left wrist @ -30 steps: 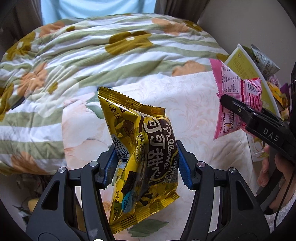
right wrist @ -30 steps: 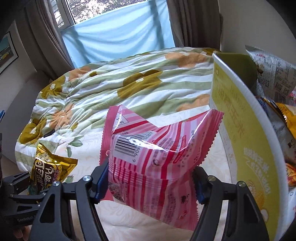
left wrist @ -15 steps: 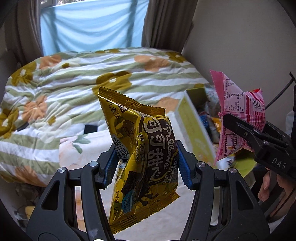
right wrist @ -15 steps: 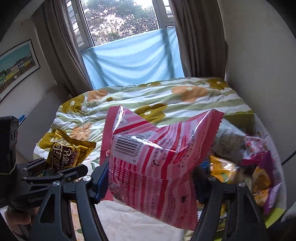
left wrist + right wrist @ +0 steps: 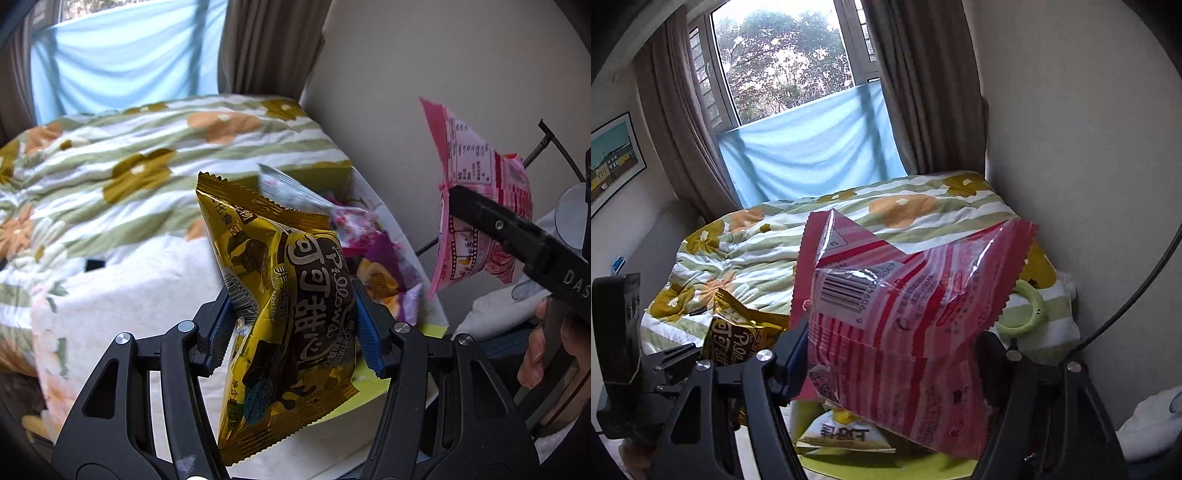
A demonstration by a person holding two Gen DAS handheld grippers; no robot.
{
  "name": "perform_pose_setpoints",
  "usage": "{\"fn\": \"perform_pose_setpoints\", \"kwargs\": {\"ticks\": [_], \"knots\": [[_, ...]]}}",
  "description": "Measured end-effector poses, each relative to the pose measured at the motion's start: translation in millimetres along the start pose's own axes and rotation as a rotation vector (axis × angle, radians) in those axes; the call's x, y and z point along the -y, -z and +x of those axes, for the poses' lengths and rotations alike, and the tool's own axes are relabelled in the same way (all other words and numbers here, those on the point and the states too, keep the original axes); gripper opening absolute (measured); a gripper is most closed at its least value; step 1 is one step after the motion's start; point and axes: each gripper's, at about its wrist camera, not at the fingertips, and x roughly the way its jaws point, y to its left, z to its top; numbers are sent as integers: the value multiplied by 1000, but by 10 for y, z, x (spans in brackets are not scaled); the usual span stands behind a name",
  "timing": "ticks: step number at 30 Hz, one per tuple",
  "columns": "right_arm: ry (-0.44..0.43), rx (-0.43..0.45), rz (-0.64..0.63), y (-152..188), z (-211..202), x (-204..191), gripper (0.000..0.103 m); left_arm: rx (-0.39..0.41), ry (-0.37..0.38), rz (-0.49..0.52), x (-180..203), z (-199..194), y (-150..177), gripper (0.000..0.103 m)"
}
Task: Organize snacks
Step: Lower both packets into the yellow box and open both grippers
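Observation:
My left gripper [image 5: 293,330] is shut on a gold and brown snack bag [image 5: 284,306], held upright in the air. That same gold bag [image 5: 738,339] shows at the lower left of the right wrist view. My right gripper [image 5: 890,362] is shut on a pink striped snack bag [image 5: 908,332], seen again as the pink bag [image 5: 476,210] at the right of the left wrist view. Below and behind both bags stands a yellow-green box [image 5: 373,192] filled with several snack packets [image 5: 376,258]; in the right wrist view only a white packet [image 5: 846,434] and the box floor [image 5: 886,467] show under the pink bag.
A floral quilt [image 5: 129,155] covers the bed, with a white patterned cloth [image 5: 129,295] on it. A beige wall [image 5: 1071,147] runs along the right. A pale green ring [image 5: 1030,314] lies on a striped pillow. A hand [image 5: 535,350] holds the right gripper's handle.
Both grippers rose and swung right with their bags held fast. The box of snacks came into view and now sits beneath them; the window and curtains show more.

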Motion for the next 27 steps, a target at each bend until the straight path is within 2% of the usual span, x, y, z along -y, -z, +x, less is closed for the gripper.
{"fn": "perform_pose_setpoints", "kwargs": {"ticks": [4, 6, 8, 9, 12, 17, 27], "knots": [[0, -10, 7, -31, -7, 248, 68, -37, 21, -2, 355, 282, 81, 55], [-2, -17, 8, -32, -4, 346, 68, -45, 24, -2, 482, 372, 101, 63], [-8, -30, 12, -30, 26, 404, 68, -54, 3, -3, 577, 451, 118, 97], [-11, -37, 14, -24, 42, 428, 68, -47, -7, -6, 602, 457, 134, 102], [-20, -56, 17, 1, 110, 488, 68, -47, -47, -23, 519, 434, 177, 102], [-45, -89, 14, 73, 251, 483, 68, -48, -76, -100, 19, 247, 271, 102], [-165, -164, -32, 82, 523, 132, 68, 23, -204, -207, -568, -153, 310, 102]]}}
